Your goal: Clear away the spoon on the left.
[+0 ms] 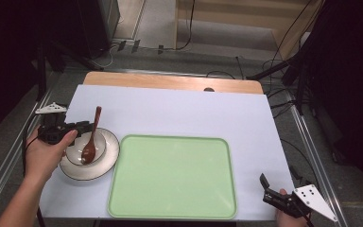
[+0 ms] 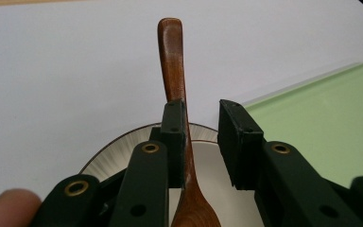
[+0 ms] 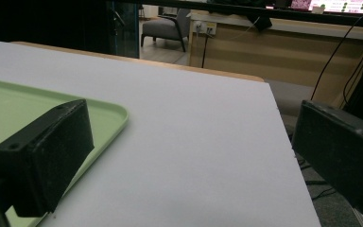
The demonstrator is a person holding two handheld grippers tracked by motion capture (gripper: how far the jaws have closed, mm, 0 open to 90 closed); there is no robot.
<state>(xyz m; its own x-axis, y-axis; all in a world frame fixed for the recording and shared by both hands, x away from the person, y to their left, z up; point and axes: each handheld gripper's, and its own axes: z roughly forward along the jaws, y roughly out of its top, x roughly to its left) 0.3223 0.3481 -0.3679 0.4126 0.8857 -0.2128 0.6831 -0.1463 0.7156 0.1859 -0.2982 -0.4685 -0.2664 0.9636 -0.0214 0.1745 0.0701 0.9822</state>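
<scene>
A brown wooden spoon (image 1: 96,120) rests with its scoop in a small white bowl (image 1: 75,152), which sits on a white plate (image 1: 105,163) with a dark rim at the table's left. My left gripper (image 1: 86,126) reaches in from the left at the bowl's far edge. In the left gripper view the spoon (image 2: 172,61) handle runs up between the jaws of the left gripper (image 2: 202,137); it lies against the left pad (image 2: 176,142), and a clear gap separates it from the right pad. My right gripper (image 1: 266,189) rests at the table's front right corner, jaws wide apart around nothing (image 3: 194,142).
A light green tray (image 1: 170,138) lies bare in the middle front of the white table cover, its left edge close to the plate. The tray's corner (image 3: 113,113) sits just left of the right gripper. Cables and stands surround the table beyond its edges.
</scene>
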